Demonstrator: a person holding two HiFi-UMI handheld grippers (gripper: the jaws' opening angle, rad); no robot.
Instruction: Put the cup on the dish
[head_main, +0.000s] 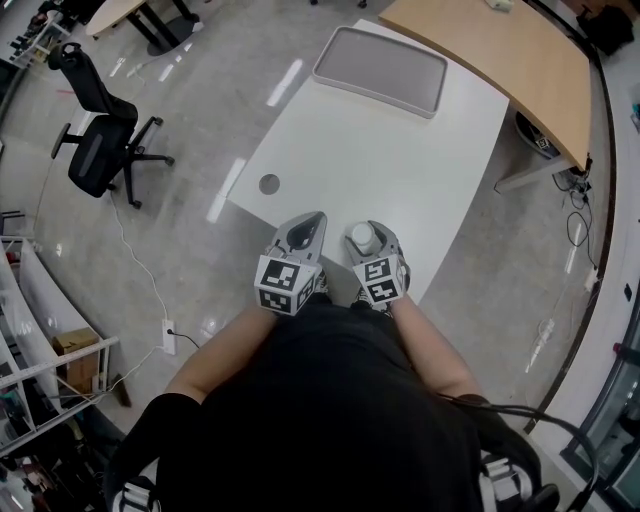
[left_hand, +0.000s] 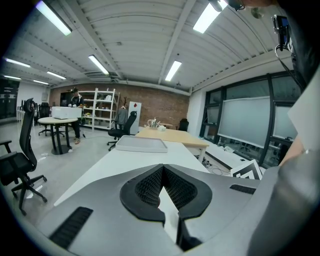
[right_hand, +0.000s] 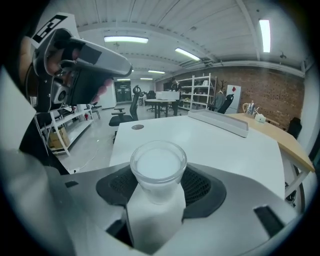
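Note:
A small clear cup (right_hand: 158, 167) with a whitish inside stands upright between the pads of my right gripper (right_hand: 159, 176), which is shut on it. In the head view the cup (head_main: 361, 238) and right gripper (head_main: 366, 236) hover at the near edge of the white table (head_main: 400, 170). Beside it on the left, my left gripper (head_main: 304, 224) is shut with nothing held; its pads meet at the tips (left_hand: 162, 172). A flat grey rectangular tray (head_main: 380, 70) lies at the table's far end, also seen as the tray (left_hand: 141, 144) and the tray (right_hand: 220, 121).
A round grey grommet (head_main: 269, 184) sits near the table's left edge. A wooden desk (head_main: 490, 50) adjoins the far right. A black office chair (head_main: 100, 130) stands on the floor to the left. Shelving (head_main: 40, 370) is at the lower left.

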